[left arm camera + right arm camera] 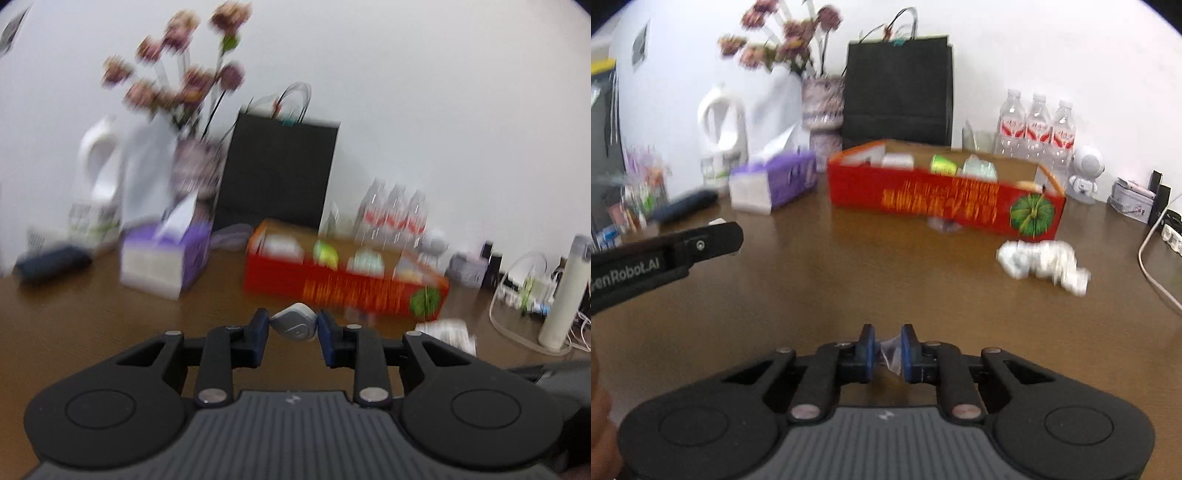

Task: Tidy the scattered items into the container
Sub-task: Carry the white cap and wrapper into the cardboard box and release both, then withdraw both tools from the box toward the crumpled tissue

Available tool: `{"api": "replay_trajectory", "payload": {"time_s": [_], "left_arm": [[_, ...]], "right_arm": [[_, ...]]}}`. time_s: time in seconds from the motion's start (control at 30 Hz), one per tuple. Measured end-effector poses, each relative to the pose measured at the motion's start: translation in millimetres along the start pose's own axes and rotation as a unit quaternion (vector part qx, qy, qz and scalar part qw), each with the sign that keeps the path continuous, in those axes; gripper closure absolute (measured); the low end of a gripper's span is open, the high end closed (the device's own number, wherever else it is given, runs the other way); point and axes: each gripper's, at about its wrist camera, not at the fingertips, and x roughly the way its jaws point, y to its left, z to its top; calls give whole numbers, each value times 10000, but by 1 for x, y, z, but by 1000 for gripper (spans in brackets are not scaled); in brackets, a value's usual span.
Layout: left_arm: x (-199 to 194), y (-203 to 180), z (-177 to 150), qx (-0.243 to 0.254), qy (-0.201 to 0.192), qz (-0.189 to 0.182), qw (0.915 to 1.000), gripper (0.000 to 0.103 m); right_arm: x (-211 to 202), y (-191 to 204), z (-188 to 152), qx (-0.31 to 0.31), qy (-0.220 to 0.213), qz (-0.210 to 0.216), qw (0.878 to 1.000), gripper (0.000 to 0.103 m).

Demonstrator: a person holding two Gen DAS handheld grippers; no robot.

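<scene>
The red cardboard box [343,284] [923,199] stands open on the brown table and holds several small packs. In the left wrist view my left gripper [293,321] is shut on a small grey-white rounded gadget [295,326], a little in front of the box. That gripper shows side-on at the left edge of the right wrist view [716,236]. My right gripper [886,343] is shut on a scrap of clear plastic wrap [891,354] above the table's near part. Crumpled white paper [1041,260] [447,330] lies by the box's right end. A small clear item [943,224] lies against the box's front wall.
Behind the box stand a black paper bag [897,85], a flower vase [823,110], a purple tissue box [775,181], a white jug [722,129], three water bottles [1038,125] and a white robot figure [1084,173]. A white cable [1152,266] runs along the right.
</scene>
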Motion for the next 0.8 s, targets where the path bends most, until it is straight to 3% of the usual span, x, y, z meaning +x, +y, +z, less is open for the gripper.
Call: {"api": "replay_trajectory", "payload": {"time_s": [0.07, 0.13, 0.17, 0.23, 0.3, 0.33, 0.5, 0.57, 0.63, 0.67, 0.73, 0.8], "left_arm": [[29, -2, 28, 320, -352, -51, 9989, 74], [70, -2, 62, 519, -446, -225, 9974, 74], [98, 1, 79, 466, -309, -404, 9976, 74], [158, 8, 104, 238, 378, -817, 9957, 74], [206, 10, 115, 268, 835, -877, 9923, 74], [226, 8, 116, 412, 938, -736, 9920, 74], [290, 4, 116, 1089, 1840, -357, 9762, 73], [295, 11, 111, 1115, 1963, -308, 9737, 71], [296, 20, 111, 955, 2027, -379, 9738, 61], [295, 24, 113, 872, 2051, -406, 9740, 51], [294, 27, 118, 841, 2129, -382, 9727, 44], [292, 25, 126, 838, 2183, -255, 9719, 29]], "right_arm": [[4, -14, 38, 184, -316, 214, 9991, 90], [14, -26, 81, 268, -620, 359, 9971, 90], [26, -32, 108, 317, -761, 455, 9956, 90], [57, -40, 152, 427, -754, 571, 9946, 90], [102, -54, 186, 493, -475, 588, 9959, 90], [126, -59, 197, 483, -297, 486, 9972, 90], [211, -76, 211, 927, 516, 491, 9931, 87], [234, -83, 207, 1294, 893, 559, 9860, 80], [246, -89, 202, 1575, 1190, 740, 9775, 71], [244, -92, 201, 1638, 1199, 813, 9758, 68], [234, -98, 201, 1674, 1094, 761, 9768, 48], [221, -107, 208, 1758, 959, 704, 9772, 40]]}}
